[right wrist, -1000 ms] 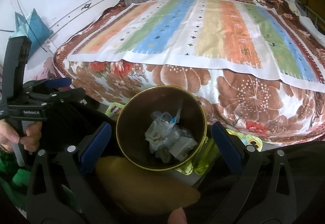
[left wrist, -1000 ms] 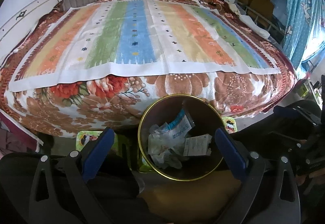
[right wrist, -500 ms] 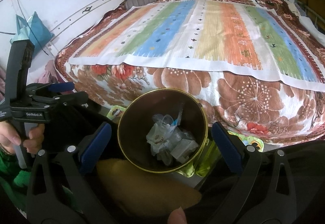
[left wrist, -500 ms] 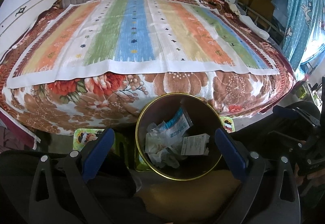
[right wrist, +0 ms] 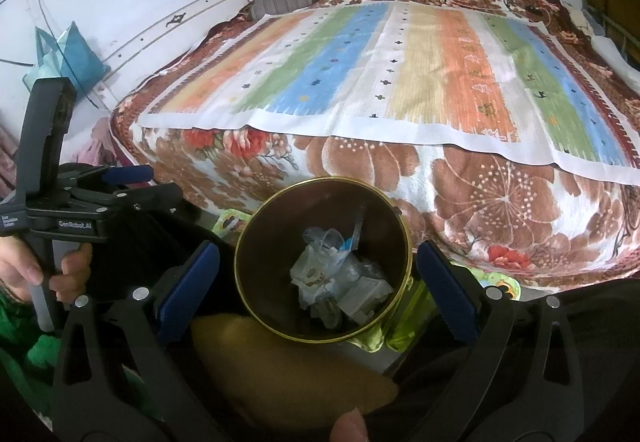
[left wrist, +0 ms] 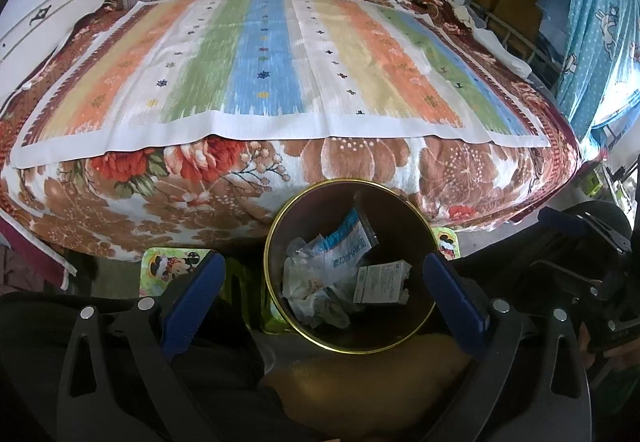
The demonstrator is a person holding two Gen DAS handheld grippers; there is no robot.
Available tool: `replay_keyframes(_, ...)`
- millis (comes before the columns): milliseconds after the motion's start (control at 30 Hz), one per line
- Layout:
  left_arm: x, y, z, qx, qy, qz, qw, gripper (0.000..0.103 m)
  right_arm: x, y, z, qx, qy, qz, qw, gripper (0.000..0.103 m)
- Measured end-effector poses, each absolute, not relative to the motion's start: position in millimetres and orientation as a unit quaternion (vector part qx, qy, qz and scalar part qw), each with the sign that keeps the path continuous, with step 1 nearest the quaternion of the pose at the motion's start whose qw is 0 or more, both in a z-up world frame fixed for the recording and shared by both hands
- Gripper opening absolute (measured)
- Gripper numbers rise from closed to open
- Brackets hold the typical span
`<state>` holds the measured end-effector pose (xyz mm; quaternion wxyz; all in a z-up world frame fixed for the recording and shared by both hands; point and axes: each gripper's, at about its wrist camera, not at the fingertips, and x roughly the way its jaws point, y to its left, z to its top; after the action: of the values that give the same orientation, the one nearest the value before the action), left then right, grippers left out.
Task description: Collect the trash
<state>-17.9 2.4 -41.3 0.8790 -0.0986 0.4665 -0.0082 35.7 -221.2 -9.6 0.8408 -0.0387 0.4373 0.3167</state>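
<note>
Trash (left wrist: pixel 340 274): crumpled wrappers lying inside the gold-rimmed bin (left wrist: pixel 276 226), at the foot of the bed (left wrist: pixel 264 53).
Change: bed view slightly wider than before (grippers drawing back); collection looks finished.
Left gripper (left wrist: pixel 320 282): fingers spread, empty.
Right gripper (right wrist: pixel 316 278): likewise.

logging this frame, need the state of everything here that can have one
left gripper: open, holding nothing
right gripper: open, holding nothing
round dark bin with gold rim: upright, no lid, partly filled
crumpled white and blue wrappers: lying inside the bin
striped pastel mat: spread flat on the bed
floral bedspread: draped over the bed's edge
</note>
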Motion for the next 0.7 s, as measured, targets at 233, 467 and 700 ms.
replay_keyframes(233,-17.9,2.6,-41.3,-0.100,0.464,-0.011,0.880,0.097,35.8,-222.5,-9.0,-0.037,0.435,0.319,0.841,0.094)
replay_keyframes(467,-17.2,2.2,-41.7,-0.105,0.466,-0.011,0.878,0.097,35.7,-222.3,-8.9,-0.036,0.435,0.318,0.841,0.094)
replay_keyframes(700,-15.7,2.5,-41.4,-0.106,0.467,-0.010,0.878,0.097,35.6,-222.8,-8.9,-0.036,0.435,0.319,0.841,0.094)
